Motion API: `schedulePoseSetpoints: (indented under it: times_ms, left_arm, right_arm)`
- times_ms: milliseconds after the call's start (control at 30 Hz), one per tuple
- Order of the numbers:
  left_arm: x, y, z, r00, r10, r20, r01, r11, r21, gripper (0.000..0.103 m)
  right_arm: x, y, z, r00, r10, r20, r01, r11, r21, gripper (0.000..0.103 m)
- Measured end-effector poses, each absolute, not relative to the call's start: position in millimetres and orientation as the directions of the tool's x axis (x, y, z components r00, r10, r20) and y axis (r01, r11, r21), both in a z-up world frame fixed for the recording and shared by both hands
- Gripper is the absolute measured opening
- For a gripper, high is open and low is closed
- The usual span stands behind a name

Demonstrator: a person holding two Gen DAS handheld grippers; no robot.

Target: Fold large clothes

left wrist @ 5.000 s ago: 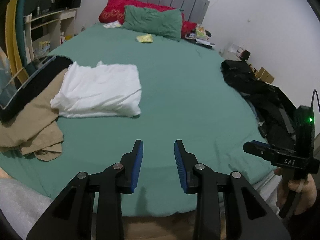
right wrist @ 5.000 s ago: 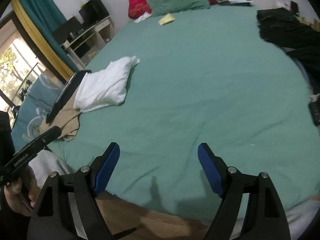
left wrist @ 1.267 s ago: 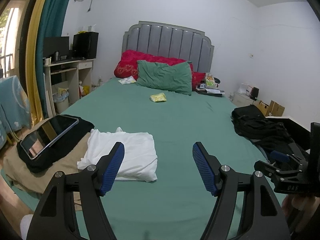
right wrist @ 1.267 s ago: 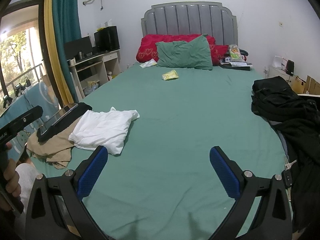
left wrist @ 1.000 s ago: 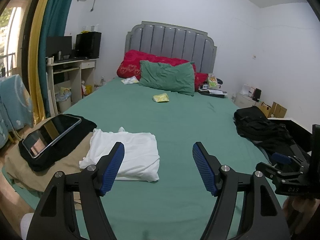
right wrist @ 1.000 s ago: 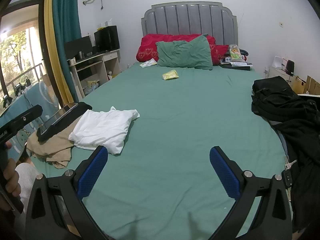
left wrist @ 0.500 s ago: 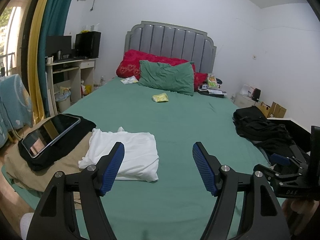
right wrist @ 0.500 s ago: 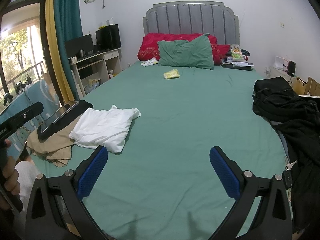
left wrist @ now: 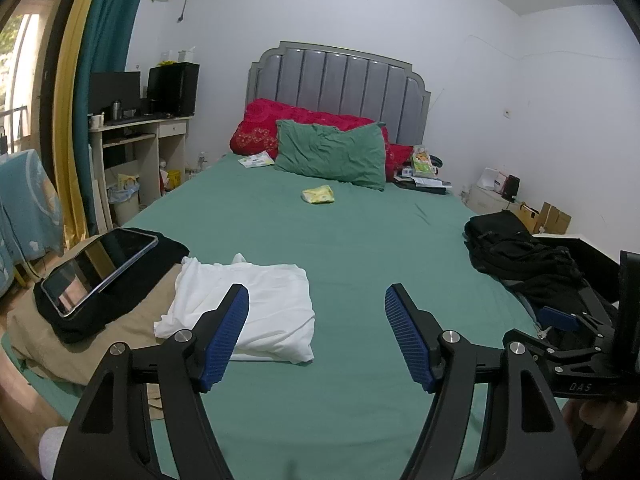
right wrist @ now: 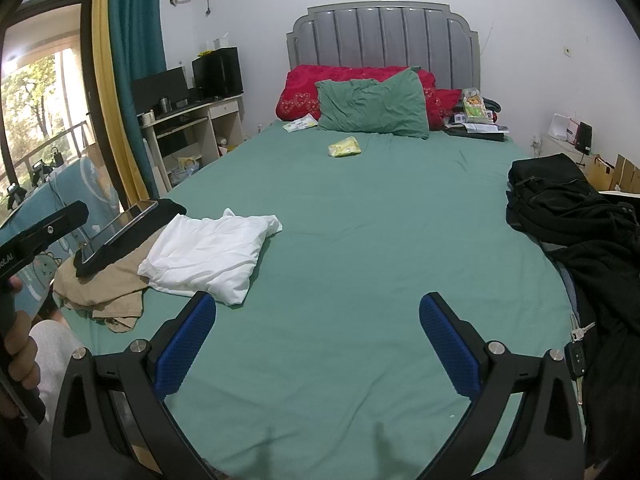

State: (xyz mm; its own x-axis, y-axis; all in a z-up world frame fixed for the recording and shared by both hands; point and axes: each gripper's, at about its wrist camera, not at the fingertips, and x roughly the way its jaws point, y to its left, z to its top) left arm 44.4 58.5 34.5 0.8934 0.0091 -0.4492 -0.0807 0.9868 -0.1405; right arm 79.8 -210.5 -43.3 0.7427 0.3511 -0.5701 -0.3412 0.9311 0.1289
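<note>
A folded white garment [left wrist: 256, 304] lies on the green bed sheet [left wrist: 352, 248] near the left edge; it also shows in the right wrist view [right wrist: 212, 252]. A tan garment [left wrist: 68, 344] lies left of it, under a black cloth [left wrist: 132, 292]. A pile of black clothes [right wrist: 576, 216] sits on the bed's right side. My left gripper [left wrist: 316, 336] is open and empty above the bed's foot, the white garment just beyond its left finger. My right gripper [right wrist: 316, 344] is open and empty over bare sheet.
A tablet [left wrist: 100, 268] rests on the black cloth. A green pillow [left wrist: 332, 156], a red pillow [left wrist: 260, 128] and a yellow packet [left wrist: 318, 195] lie near the headboard. A desk [right wrist: 192, 128] stands at left. Keys [right wrist: 578, 344] lie by the black clothes.
Since five seconds ago both grippers have tilted up from the sheet to face the headboard, and the left gripper has opened wide. In the last second almost nothing has moved.
</note>
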Motion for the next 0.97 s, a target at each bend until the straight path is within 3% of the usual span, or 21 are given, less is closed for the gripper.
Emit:
schedulePoseSetpoints:
  times_ms: [967]
  left_arm:
    - [52, 71, 22, 0.882, -0.034, -0.470, -0.035, 0.990, -0.137, 0.074]
  right_arm:
    - [82, -202, -53, 0.728, 0.351, -0.590, -0.345, 0.930, 0.128, 0.101]
